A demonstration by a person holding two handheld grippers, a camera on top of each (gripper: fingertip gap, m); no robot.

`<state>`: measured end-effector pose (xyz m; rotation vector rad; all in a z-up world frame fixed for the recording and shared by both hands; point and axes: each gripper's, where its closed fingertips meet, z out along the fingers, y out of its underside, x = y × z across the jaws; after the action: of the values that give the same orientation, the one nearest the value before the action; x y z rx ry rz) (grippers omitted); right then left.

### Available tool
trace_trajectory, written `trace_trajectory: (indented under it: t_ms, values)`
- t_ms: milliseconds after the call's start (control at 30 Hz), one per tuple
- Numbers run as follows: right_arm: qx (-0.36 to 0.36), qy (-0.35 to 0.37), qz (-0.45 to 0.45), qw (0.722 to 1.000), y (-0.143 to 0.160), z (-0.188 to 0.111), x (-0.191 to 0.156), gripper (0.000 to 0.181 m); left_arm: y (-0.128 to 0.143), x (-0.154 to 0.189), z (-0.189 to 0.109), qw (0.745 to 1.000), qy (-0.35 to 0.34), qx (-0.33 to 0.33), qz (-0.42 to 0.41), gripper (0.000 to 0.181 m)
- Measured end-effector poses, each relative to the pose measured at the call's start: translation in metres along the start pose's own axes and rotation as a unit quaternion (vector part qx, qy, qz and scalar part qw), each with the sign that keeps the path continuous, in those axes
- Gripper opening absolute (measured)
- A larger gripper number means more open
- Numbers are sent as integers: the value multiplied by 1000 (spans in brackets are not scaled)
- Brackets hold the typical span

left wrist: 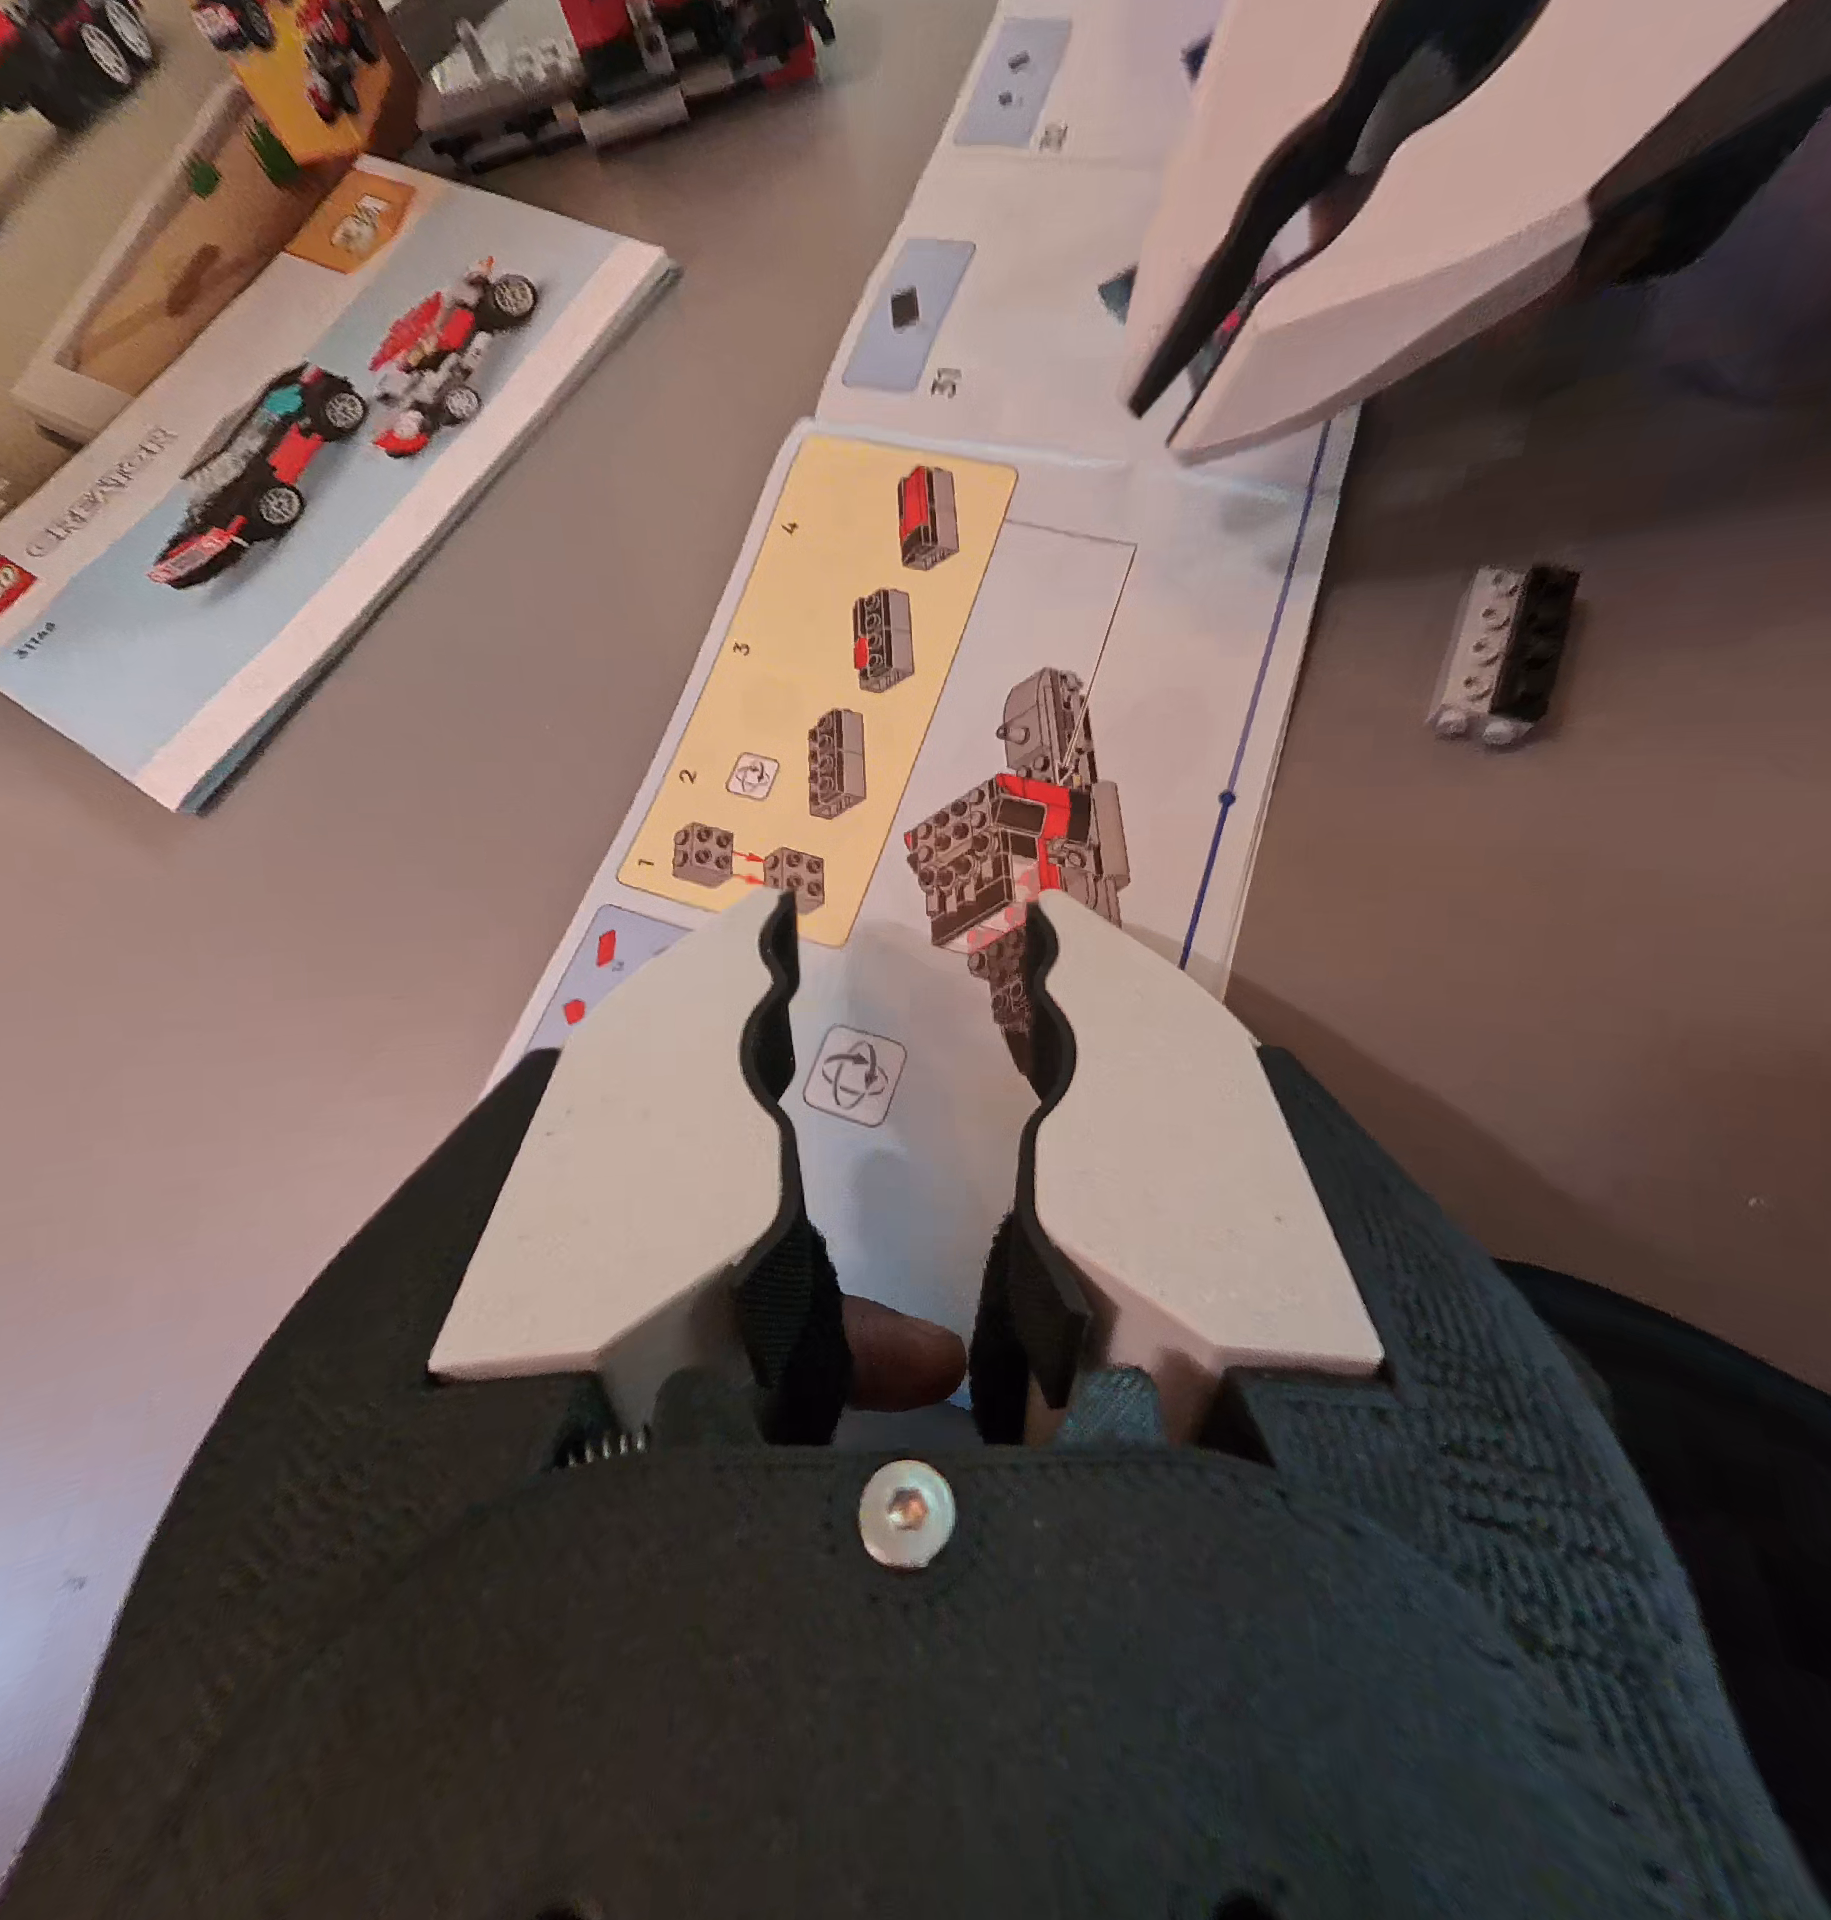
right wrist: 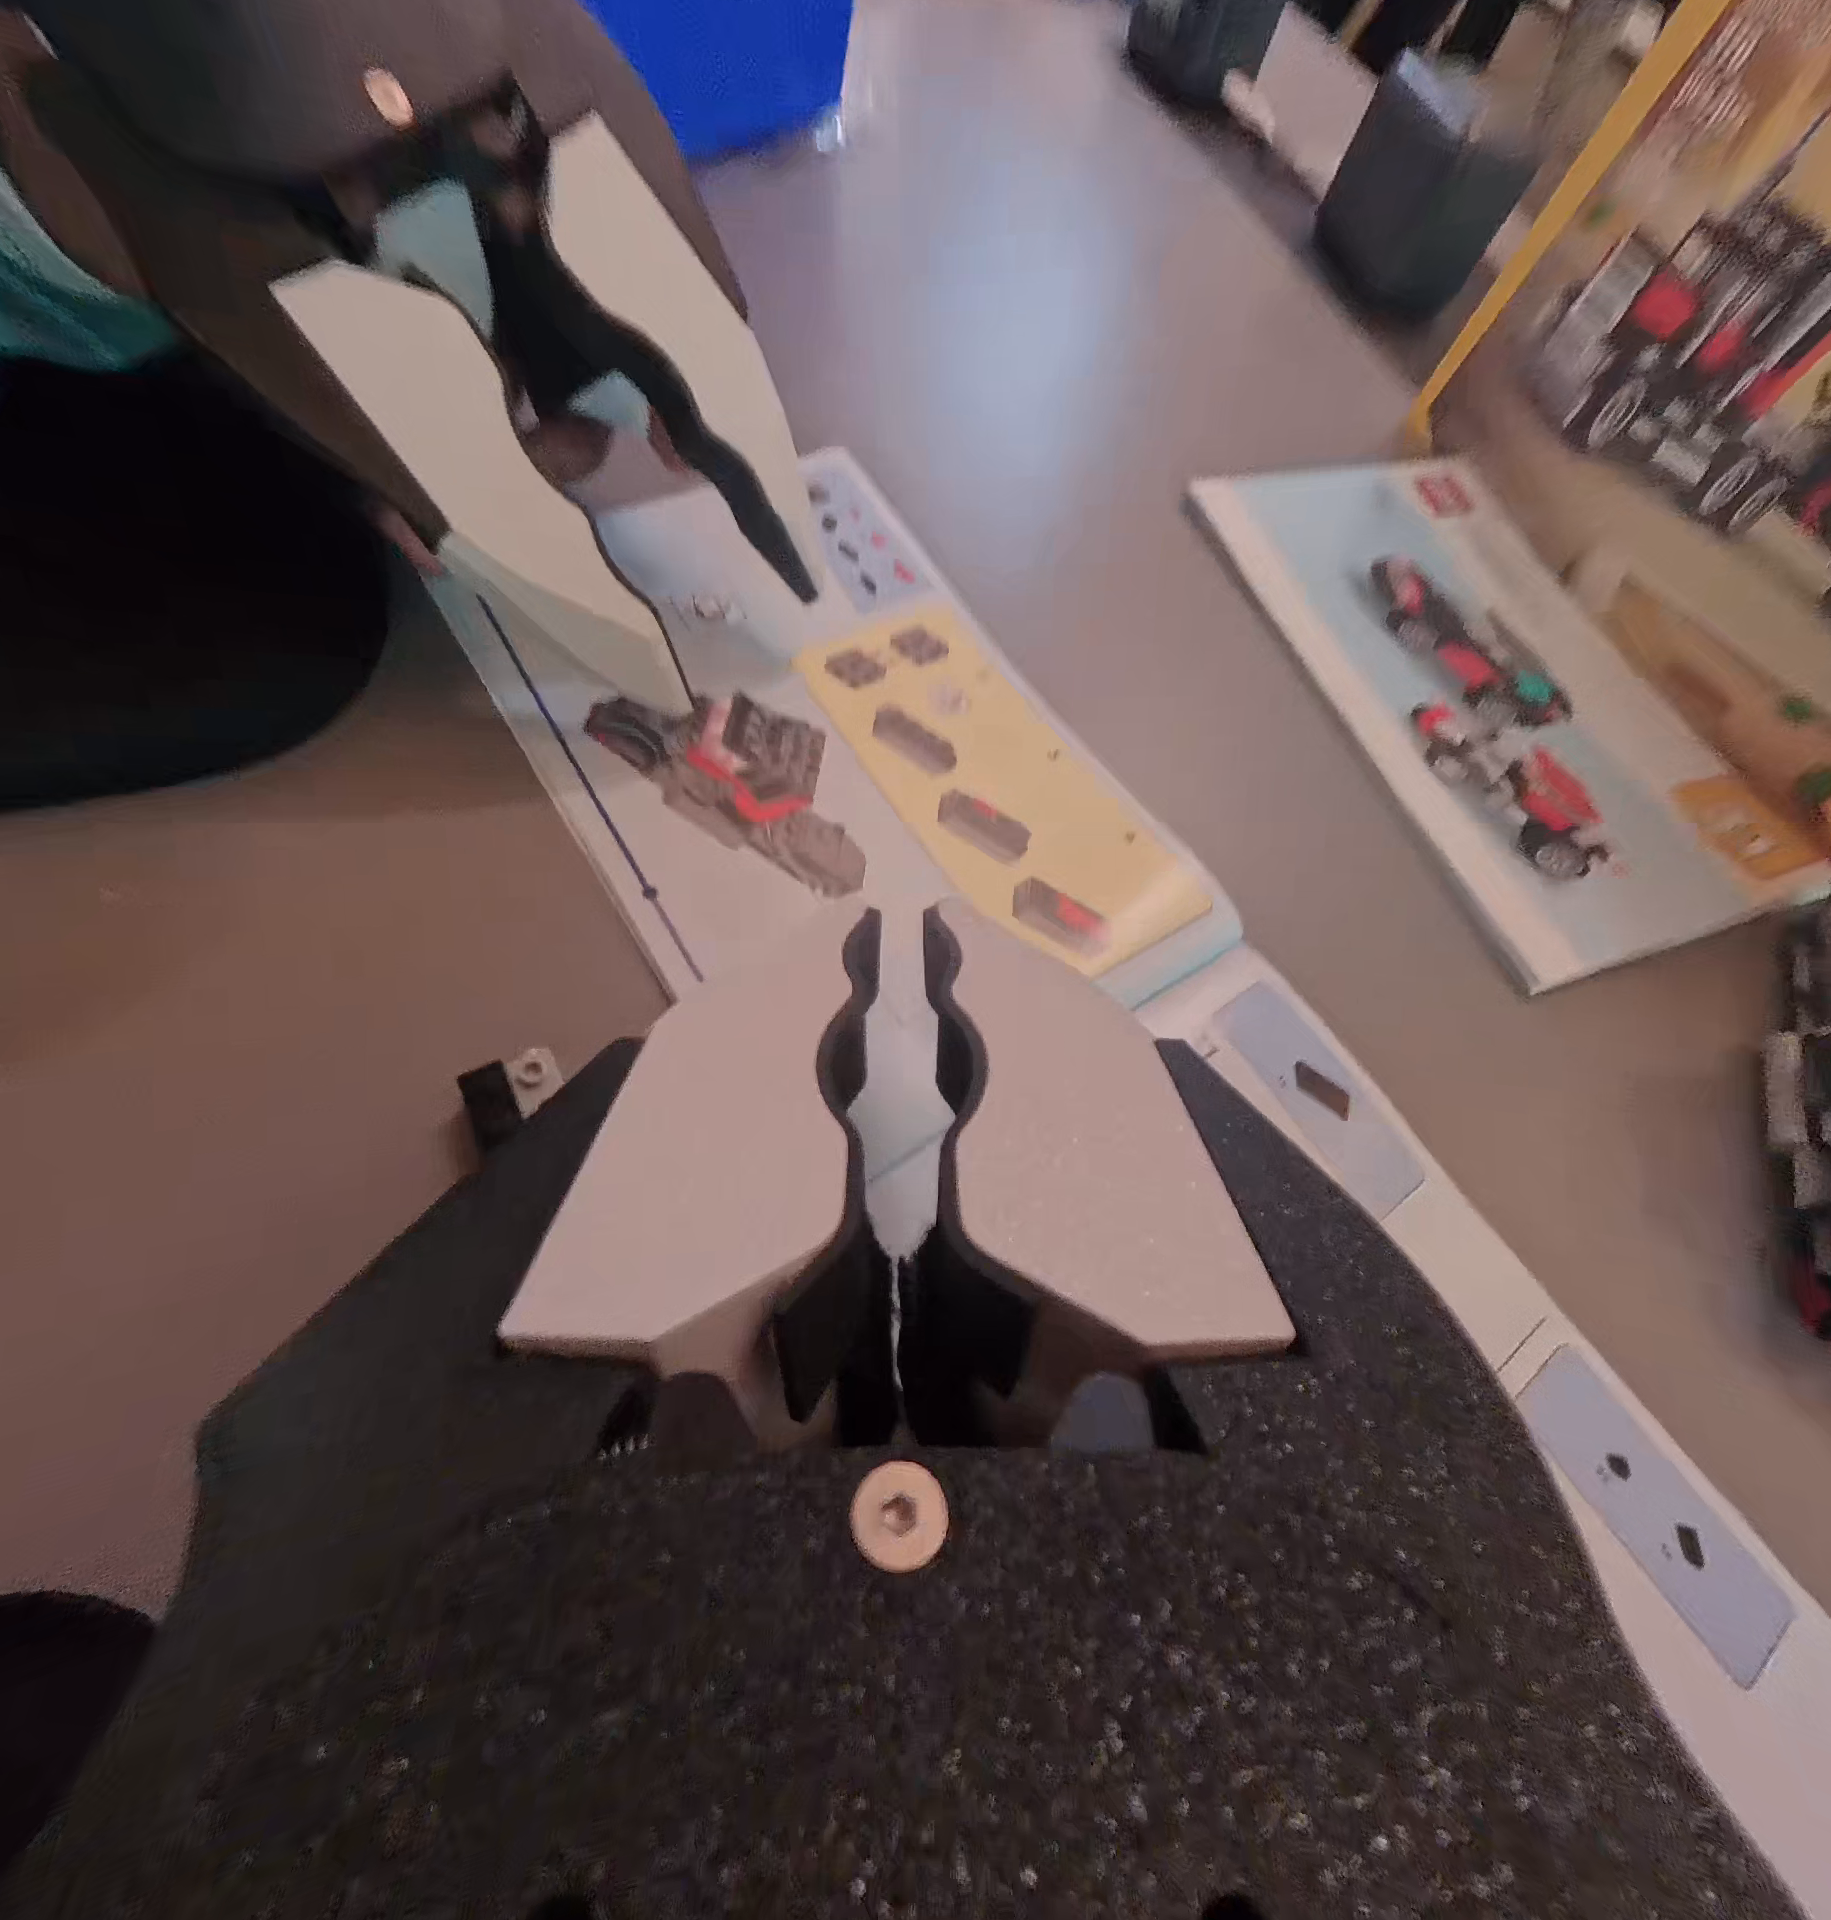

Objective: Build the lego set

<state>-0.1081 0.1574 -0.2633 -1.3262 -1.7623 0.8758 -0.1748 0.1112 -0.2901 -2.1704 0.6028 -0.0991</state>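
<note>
Grey-brown desk point(left wrist: 423, 935) carries an open instruction booklet point(left wrist: 994, 623), its pages lying flat with a yellow step panel on one of them. The left claw point(left wrist: 911, 909) hangs over this booklet with its two pale fingers spread wide and nothing between them; the printed page shows through the gap.

The right claw point(right wrist: 895, 920) hovers over the same booklet. Its fingers are drawn almost together, leaving only a thin slit. From the left wrist view a speck of red shows between its dark pads, but whether that is a brick I cannot tell.

A small grey-and-black brick assembly point(left wrist: 1503, 655) lies on the bare desk just beside the open booklet's edge, apart from both claws. In the right wrist view it peeks out just beside the right claw's body.

On the other side of the open booklet lies a closed booklet point(left wrist: 298, 468) with cars on its cover. Beyond it stand the set's box point(right wrist: 1669, 312) and a partly built red, grey and black model point(left wrist: 620, 73), both blurred.
</note>
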Motion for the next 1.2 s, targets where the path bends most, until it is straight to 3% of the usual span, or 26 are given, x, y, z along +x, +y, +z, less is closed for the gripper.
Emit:
trace_trajectory:
  t_ms: [67, 233, 567, 667, 733, 867, 933, 1100, 1200]
  values:
    - [17, -21, 4, 1000, -4, -4, -4, 11, -9, 2, -3, 1000, 7, 27, -6, 42]
    - [-24, -29, 10, 999, 13, -1, -3, 13, -31, 19, -10, 994, 57, 93, -2, 42]
    - [-29, -52, 0, 998, 16, 3, -11, 4, -19, 26, -3, 996, 67, 51, 24, 40]
    - [-30, -55, -1, 998, 17, 3, -12, 3, -20, 36, -6, 992, 102, 59, 37, 5]
    - [-31, -55, 2, 998, 17, 4, -12, 3, -24, 40, -8, 990, 113, 70, 42, 1]
    - [-25, -40, 15, 999, 16, 4, -7, 25, -25, 36, -8, 991, 101, 73, 38, 11]
    - [-29, -35, 18, 999, 17, 3, -4, 23, -21, 33, -6, 993, 89, 61, 36, 20]
    - [-45, 10, 52, 998, 26, -3, 14, 19, -6, 26, 3, 997, 63, 8, 45, 22]
    - [-94, 24, 66, 993, 43, -3, 19, 19, -2, 24, 4, 997, 56, -2, 44, 22]
